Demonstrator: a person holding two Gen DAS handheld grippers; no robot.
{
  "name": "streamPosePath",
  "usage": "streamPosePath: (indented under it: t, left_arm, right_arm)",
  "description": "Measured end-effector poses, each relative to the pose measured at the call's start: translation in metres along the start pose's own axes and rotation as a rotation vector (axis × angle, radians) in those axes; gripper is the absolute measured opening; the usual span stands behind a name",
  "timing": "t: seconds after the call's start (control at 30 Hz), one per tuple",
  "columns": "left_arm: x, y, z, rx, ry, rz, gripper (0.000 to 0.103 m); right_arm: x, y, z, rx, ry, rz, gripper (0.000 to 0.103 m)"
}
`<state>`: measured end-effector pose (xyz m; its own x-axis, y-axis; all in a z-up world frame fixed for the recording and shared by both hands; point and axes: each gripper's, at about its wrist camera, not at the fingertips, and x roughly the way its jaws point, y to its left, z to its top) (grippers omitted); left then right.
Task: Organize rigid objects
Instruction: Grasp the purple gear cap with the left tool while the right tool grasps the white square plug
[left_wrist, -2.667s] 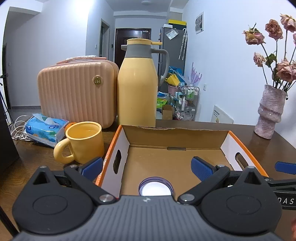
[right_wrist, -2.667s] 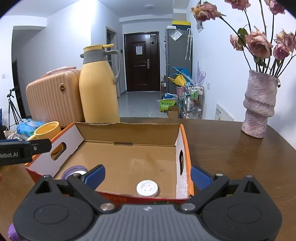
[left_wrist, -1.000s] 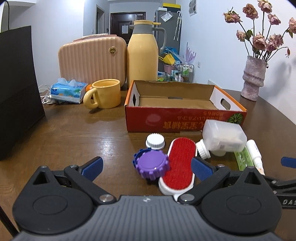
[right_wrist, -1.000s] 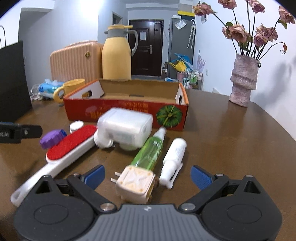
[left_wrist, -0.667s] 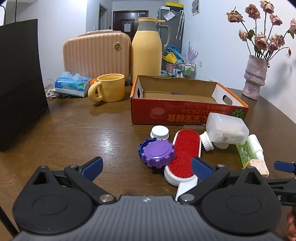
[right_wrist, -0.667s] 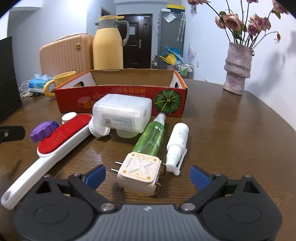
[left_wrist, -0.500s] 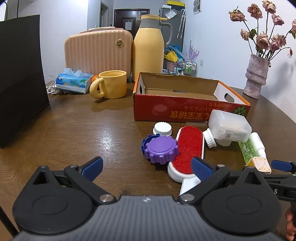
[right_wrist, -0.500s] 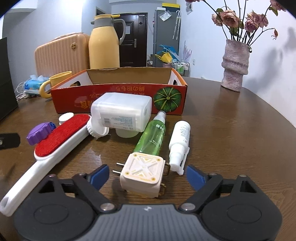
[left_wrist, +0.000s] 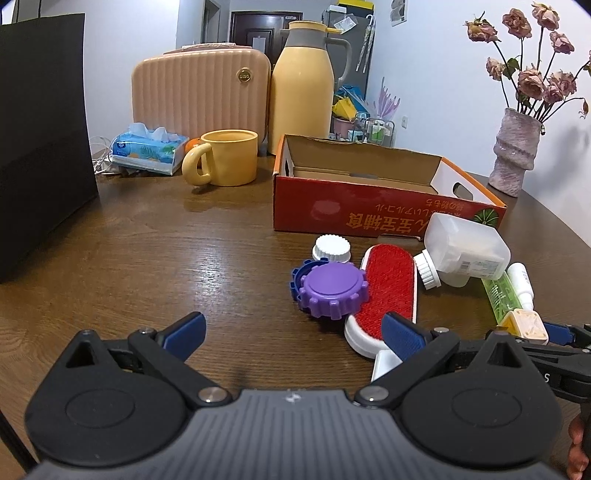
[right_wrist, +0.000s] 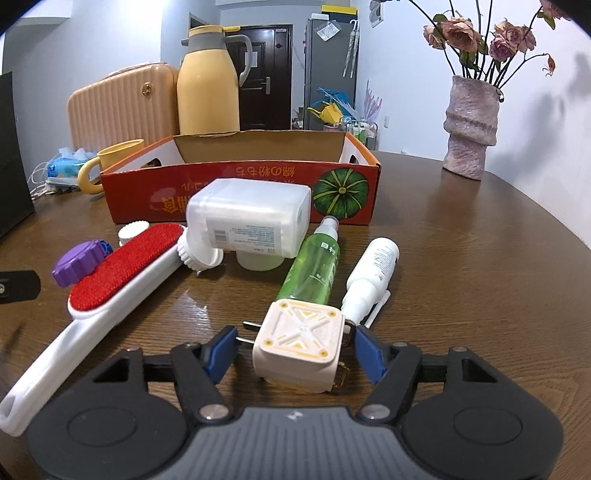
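Observation:
A cream plug adapter (right_wrist: 299, 343) lies on the table between the blue pads of my right gripper (right_wrist: 295, 352). Its jaws are closing, and a small gap still shows on each side. The adapter (left_wrist: 524, 326) also shows at the right edge of the left wrist view. My left gripper (left_wrist: 293, 332) is open and holds nothing, just short of a purple cap (left_wrist: 332, 291) stacked on a blue cap (left_wrist: 299, 275). Beside them lie a white cap (left_wrist: 331, 249), a red lint brush (left_wrist: 388, 288), a clear bottle (right_wrist: 251, 221), a green spray bottle (right_wrist: 316, 266) and a white spray bottle (right_wrist: 373, 273).
A red cardboard box (right_wrist: 240, 184) stands open behind the loose items. Further back are a yellow mug (left_wrist: 229, 157), a yellow flask (left_wrist: 301, 88), a peach case (left_wrist: 199, 96) and a tissue pack (left_wrist: 147, 147). A vase (right_wrist: 471, 125) stands at the right, a black bag (left_wrist: 40, 129) at the left.
Both grippers have pulled back from over the box and sunk toward the loose items in front. The right jaws have narrowed around the plug adapter. The left jaws stay wide.

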<state>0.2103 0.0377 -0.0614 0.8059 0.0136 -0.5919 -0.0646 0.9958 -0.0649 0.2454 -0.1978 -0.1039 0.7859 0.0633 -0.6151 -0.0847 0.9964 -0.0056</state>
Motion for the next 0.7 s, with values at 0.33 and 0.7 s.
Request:
streamPosePath:
  t: [0.33,0.7]
  left_arm:
    - [0.003,0.001,0.0,-0.004,0.006,0.002,0.103]
    - [0.008,0.002,0.005,-0.009,0.001,0.017,0.103]
  right_arm:
    - [-0.004,-0.003,-0.003,0.007,-0.016,0.011,0.067]
    - [-0.02,-0.01,0.0,0.014,-0.088,0.041,0.067]
